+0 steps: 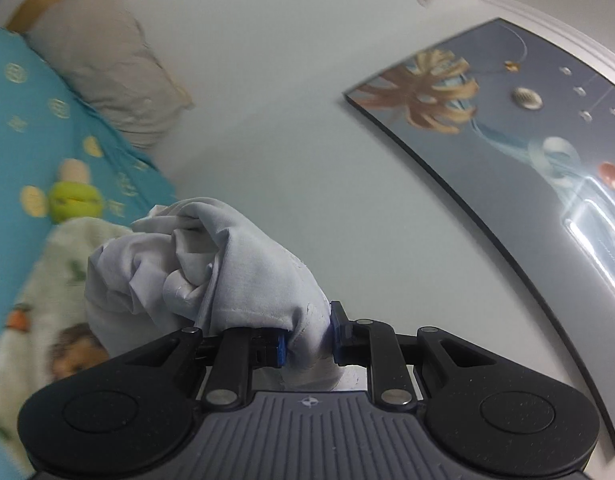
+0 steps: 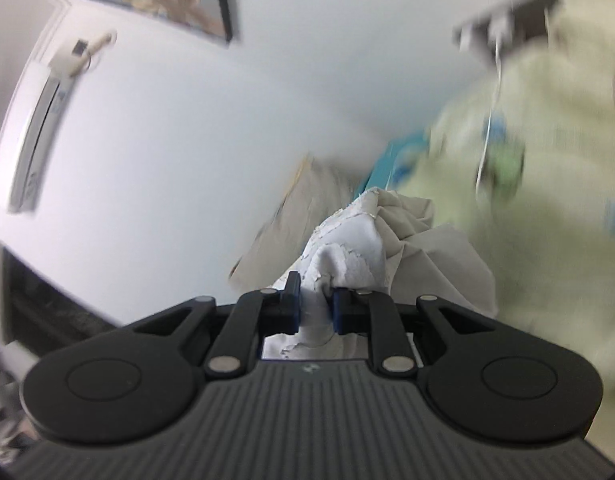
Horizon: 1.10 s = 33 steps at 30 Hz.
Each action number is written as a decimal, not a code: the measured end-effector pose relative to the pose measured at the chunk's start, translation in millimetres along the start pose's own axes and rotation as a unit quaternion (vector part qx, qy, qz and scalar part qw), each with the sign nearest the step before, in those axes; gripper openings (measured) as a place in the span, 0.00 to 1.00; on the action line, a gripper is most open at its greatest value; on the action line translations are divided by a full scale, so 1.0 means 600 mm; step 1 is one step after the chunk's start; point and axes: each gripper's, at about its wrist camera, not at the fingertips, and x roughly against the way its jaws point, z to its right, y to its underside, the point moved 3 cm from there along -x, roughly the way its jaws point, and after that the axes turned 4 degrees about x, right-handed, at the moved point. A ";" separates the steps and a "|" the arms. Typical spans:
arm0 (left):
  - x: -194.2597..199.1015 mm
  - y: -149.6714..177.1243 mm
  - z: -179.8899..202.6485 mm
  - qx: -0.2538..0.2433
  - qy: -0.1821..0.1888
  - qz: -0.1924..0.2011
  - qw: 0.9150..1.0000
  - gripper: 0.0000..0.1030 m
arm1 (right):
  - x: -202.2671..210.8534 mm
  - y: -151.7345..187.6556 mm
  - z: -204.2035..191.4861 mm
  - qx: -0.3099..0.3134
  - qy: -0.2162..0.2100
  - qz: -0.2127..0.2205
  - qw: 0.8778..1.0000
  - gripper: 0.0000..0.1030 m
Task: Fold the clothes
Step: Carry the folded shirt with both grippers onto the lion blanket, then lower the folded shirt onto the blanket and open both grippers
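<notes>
— Looking from the left side: what is that tool gripping?

— The left gripper (image 1: pixel 309 342) has its blue fingers (image 1: pixel 281 347) pinched narrow on a fold of a pale grey-white garment (image 1: pixel 211 268). The cloth bunches up in front of the fingers in a crumpled heap, lifted against a plain white wall (image 1: pixel 275 80).

— And the other side?

— The right gripper (image 2: pixel 316 310) is clamped the same way, its blue fingers (image 2: pixel 293 304) closed narrow on a white bunch of the garment (image 2: pixel 347 256). The fabric there shows a cracked, flaking print, and the rest of the cloth trails off to the right in grey folds.

— What lies around them?

— In the left view, a bed (image 1: pixel 23 128) with a teal cover dotted with pale round motifs runs along the left edge. A beige pillow (image 1: pixel 103 64) leans at the wall beside it. A pale blanket (image 1: pixel 31 320) with cartoon figures lies nearer, and a small green toy (image 1: pixel 73 200) sits on the teal cover. A dark-framed picture (image 1: pixel 507 128) with gold leaves hangs on the wall to the right. In the right view the background is heavily blurred; a white air conditioner (image 2: pixel 39 128) is mounted on the wall at the left.
</notes>
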 end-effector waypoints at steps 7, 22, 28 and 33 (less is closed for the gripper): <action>-0.143 0.101 -0.064 -0.080 -0.029 -0.091 0.992 0.22 | -0.004 -0.057 0.113 0.026 0.065 0.033 0.997 0.18; -0.044 0.244 -0.250 -0.147 -0.066 -0.192 0.968 0.30 | 0.052 0.167 0.290 0.020 0.149 -0.074 0.986 0.18; -0.037 0.232 -0.212 -0.195 -0.104 -0.211 0.952 0.55 | 0.067 0.154 0.263 0.004 0.171 -0.085 0.982 0.19; 0.023 0.235 -0.135 -0.268 -0.138 -0.220 0.928 0.77 | 0.121 0.149 0.203 0.036 0.190 -0.084 0.977 0.19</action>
